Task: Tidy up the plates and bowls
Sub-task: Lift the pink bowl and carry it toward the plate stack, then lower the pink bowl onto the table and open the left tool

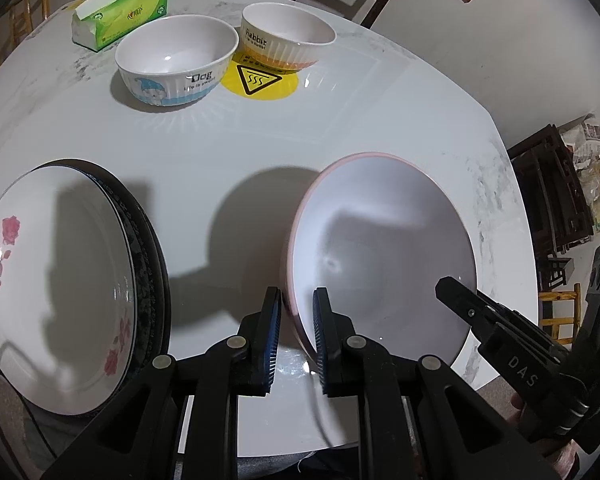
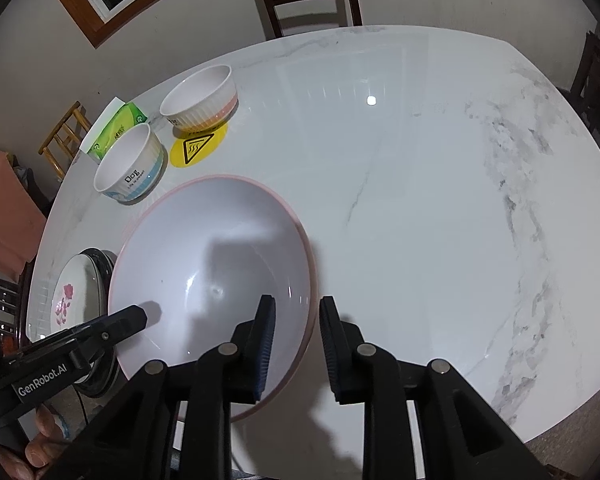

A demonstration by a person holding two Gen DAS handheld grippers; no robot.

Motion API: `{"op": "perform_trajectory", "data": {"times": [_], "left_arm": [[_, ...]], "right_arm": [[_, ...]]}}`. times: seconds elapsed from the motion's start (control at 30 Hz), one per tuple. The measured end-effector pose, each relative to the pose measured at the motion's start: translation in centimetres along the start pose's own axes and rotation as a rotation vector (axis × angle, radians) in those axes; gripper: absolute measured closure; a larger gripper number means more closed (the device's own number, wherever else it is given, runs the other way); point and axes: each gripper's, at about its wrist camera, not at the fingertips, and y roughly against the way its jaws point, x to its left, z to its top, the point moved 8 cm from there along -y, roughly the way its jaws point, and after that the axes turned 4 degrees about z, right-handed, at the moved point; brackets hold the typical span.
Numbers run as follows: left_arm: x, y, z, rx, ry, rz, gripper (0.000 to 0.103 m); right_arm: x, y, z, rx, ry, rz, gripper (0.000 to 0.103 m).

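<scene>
Tissue box (image 1: 118,14) lettering legible only from left wrist.

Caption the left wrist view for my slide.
Left tool straddling the pink-rimmed bowl's rim, flowered plate stacked alongside.

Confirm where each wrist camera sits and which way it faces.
Left wrist: on the left gripper, looking down and forward over the table; its fingers straddle the left rim of the big bowl; right gripper shows lower right.
Right wrist: on the right gripper, same downward tilt; its fingers straddle the bowl's right rim; left gripper and a hand show lower left.
Shared: big bowl, flowered plate, two small bowls, tissue box.
</scene>
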Motion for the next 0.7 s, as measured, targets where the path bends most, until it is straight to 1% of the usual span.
{"op": "perform_trajectory", "data": {"times": [0.07, 0.2, 0.57, 0.7], "left_arm": [[0.2, 0.3, 0.1, -0.008, 0.004, 0.001, 0.089], [0.7, 1.0, 0.4, -0.026, 0.013, 0.009, 0.084], [1.2, 2.9, 1.0, -0.063, 0.003, -0.005, 0.082], [1.4, 3.5, 1.5, -0.080, -0.004, -0.006, 0.082]], "right_arm": [[-0.1, 0.2, 0.2, -0.008, 0.004, -0.007, 0.079], [-0.2, 0.9, 0.7, -0.031, 0.018, -0.027, 0.079], [0.7, 2.8, 2.5, -0.095, 0.091, -0.094, 0.079], [1.5, 3.0, 3.0, -0.105, 0.116, -0.100, 0.079]]}}
